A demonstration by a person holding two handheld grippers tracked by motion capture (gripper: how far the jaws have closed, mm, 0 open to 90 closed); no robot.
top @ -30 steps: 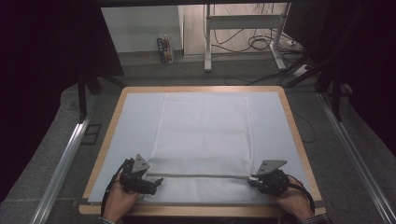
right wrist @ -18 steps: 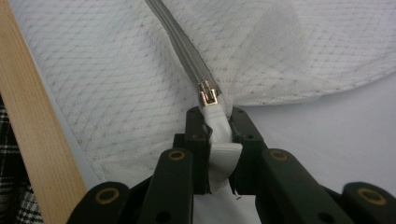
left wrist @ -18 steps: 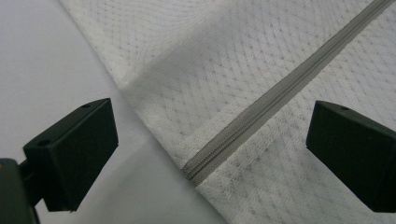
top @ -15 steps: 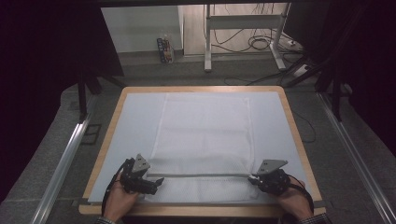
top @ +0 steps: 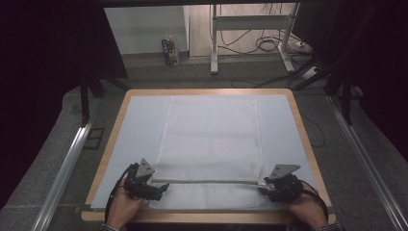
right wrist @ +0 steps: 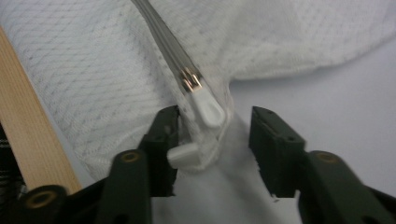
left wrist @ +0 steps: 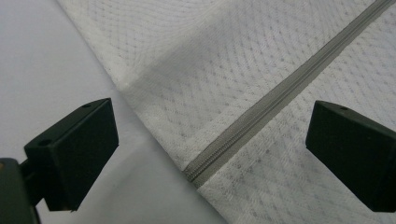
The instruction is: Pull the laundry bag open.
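— Mesh is what worries me: that white laundry bag is thin netting, and my right tongs have just been opening with the white zipper pull and a bunched fold of net between the jaws, no longer pressed.

— So what could go wrong?

— If I close again carelessly, I think I pinch the net along with the pull, and a tug along the grey zipper would drag the fabric into the slider and jam it. I could also miss the pull altogether, since it lies slightly to one side of the gap.

— And your left tongs?

— My left tongs stand wide, holding nothing, one jaw over the bare counter, the other over the net, with the closed end of the zipper between them. If that end isn't pinned down, my guess is the whole bag slides across the counter instead of the slider moving.

— Where does the bag lie?

— Flat in the middle of the pale counter top, spread toward the far edge, with the zipper running across its near end from one hand to the other. At the right end the corner is rumpled and lifted a little, beside the wooden rim.

— How does it look otherwise?

— Clean, white, diamond-patterned, with faint fold creases across it.
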